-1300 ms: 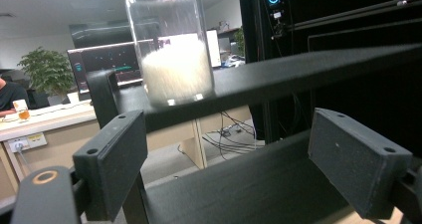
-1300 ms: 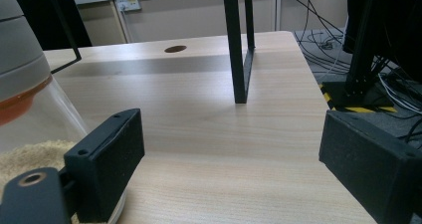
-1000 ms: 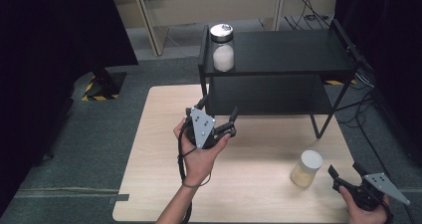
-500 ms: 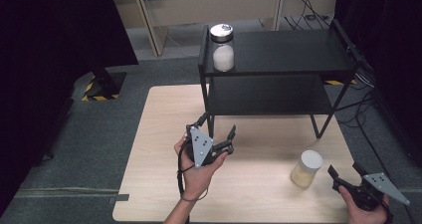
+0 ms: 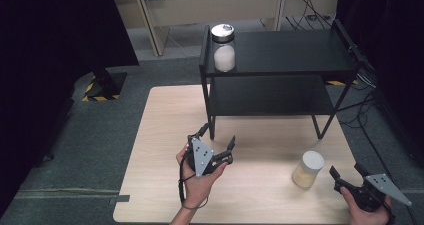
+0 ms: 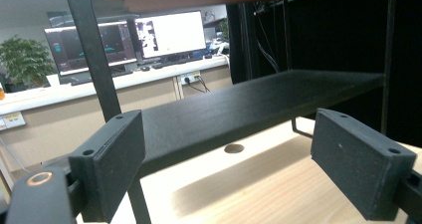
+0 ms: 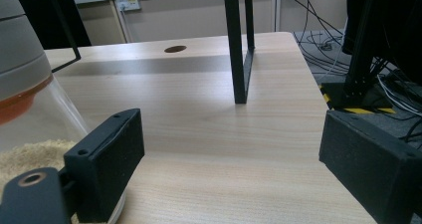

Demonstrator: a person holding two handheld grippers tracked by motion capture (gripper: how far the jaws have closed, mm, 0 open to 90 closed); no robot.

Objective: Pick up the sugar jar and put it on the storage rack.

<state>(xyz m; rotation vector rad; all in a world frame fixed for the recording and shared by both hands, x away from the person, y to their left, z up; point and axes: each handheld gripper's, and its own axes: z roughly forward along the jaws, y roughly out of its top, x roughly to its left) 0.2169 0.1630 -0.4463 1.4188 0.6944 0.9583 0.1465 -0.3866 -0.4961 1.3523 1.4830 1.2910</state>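
A glass jar with a silver lid and white contents stands on the top left corner of the black two-tier rack. A second jar, white-lidded and holding yellowish grains, stands on the wooden table at the near right. My left gripper hovers in front of the rack's left leg; its jaws have just been opening and nothing is between them. It faces the lower shelf. My right gripper is open just right of the grain jar, which sits beside its left jaw.
The rack fills the far half of the table, its legs standing on the wood. A round hole is in the tabletop under it. Dark curtains hang at both sides. Desks with monitors stand behind.
My left hand has sunk and come nearer the table's front edge, with its jaws a little wider. The right gripper and both jars have stayed in place.
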